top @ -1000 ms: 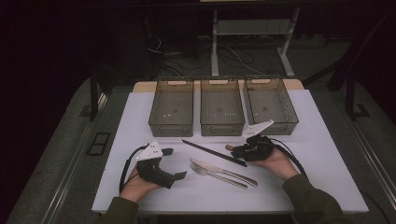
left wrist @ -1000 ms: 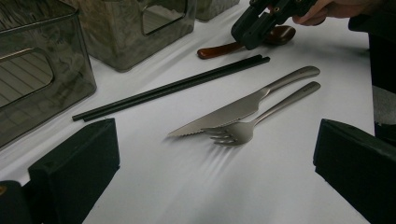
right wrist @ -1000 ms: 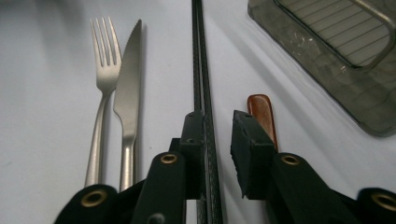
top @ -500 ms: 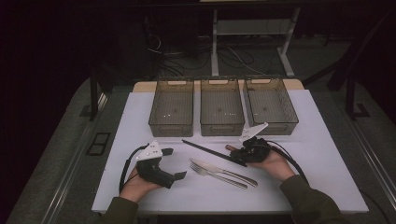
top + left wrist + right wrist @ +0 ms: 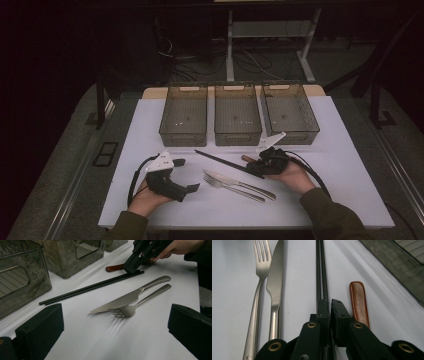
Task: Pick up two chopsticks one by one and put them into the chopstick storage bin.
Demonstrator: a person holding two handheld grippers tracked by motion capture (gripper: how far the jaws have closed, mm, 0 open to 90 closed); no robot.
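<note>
Chopsticks, two thin black ones (image 5: 321,270), pinched in my right gripper (image 5: 329,307), jaws just closed; brown wooden piece (image 5: 358,303) half hidden; left gripper (image 5: 186,176) wide open, empty.

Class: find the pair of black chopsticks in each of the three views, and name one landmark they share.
High view: chopsticks at centre, below the bins.
Left gripper view: upper middle, slanting.
Right gripper view: top centre, running upward.
Shared landmark: knife beside them.

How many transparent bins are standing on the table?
3, side by side in a row at the far edge of the table: left bin, middle bin, right bin. None seems hidden.
</note>
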